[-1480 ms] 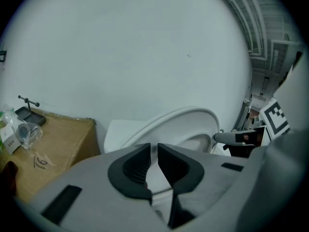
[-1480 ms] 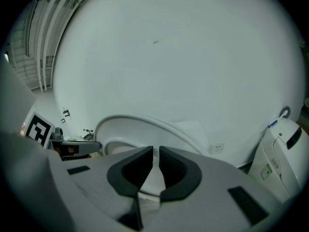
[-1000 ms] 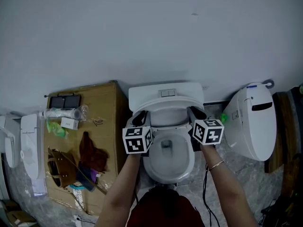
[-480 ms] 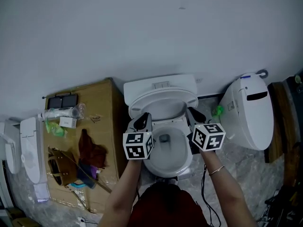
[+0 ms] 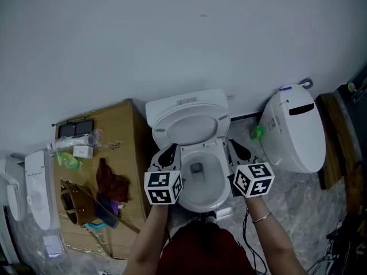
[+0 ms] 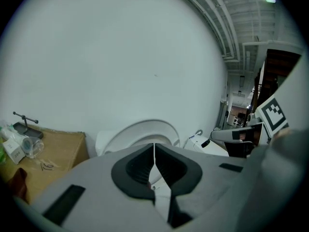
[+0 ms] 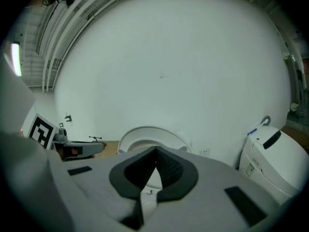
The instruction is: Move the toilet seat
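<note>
As both pairs of jaws finish closing, tips together on nothing, left gripper and right gripper flank the toilet bowl. Beyond them, toilet seat stands raised, leaning back against the tank.

Glossy white ceramic toilet bowl, smooth plastic toilet seat, matt brown cardboard box
</note>
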{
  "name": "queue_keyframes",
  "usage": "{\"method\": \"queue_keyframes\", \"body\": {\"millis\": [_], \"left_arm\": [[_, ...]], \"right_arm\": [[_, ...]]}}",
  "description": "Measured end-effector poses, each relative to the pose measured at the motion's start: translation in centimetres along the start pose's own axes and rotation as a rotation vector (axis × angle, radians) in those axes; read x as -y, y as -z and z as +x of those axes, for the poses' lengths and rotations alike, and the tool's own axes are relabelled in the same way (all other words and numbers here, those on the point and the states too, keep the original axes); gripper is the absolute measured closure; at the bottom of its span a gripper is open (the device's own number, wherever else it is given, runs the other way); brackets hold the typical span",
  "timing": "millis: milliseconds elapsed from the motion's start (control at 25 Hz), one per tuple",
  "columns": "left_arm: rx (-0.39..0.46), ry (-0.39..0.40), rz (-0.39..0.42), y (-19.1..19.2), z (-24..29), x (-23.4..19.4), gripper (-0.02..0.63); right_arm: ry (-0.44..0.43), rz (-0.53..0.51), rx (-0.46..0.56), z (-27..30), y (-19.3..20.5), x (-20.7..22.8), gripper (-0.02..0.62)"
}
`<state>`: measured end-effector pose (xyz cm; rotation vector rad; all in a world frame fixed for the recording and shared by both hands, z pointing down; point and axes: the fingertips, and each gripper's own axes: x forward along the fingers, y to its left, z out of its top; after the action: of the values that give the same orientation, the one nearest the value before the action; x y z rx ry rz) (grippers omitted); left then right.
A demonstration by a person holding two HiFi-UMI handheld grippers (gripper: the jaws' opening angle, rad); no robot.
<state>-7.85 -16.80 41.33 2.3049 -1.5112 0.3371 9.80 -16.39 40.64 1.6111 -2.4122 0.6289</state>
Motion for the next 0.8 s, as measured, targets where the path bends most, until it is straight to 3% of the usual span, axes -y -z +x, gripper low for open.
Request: {"method": "queue_keyframes", "body": {"millis": [360,800], "left_arm": [[0.021,-0.002,0.024,0.1,-5.1,0.9,0.572],[0.067,0.026,0.04,0.0,-10.2,2.3,0.572]], "right_arm": [[-0.009,-0.002,0.075,-5.3,-1.2,-3.3,0.579],[0.017,-0.039,0.096,-10.2,-0.6,-5.3,0.58]]}}
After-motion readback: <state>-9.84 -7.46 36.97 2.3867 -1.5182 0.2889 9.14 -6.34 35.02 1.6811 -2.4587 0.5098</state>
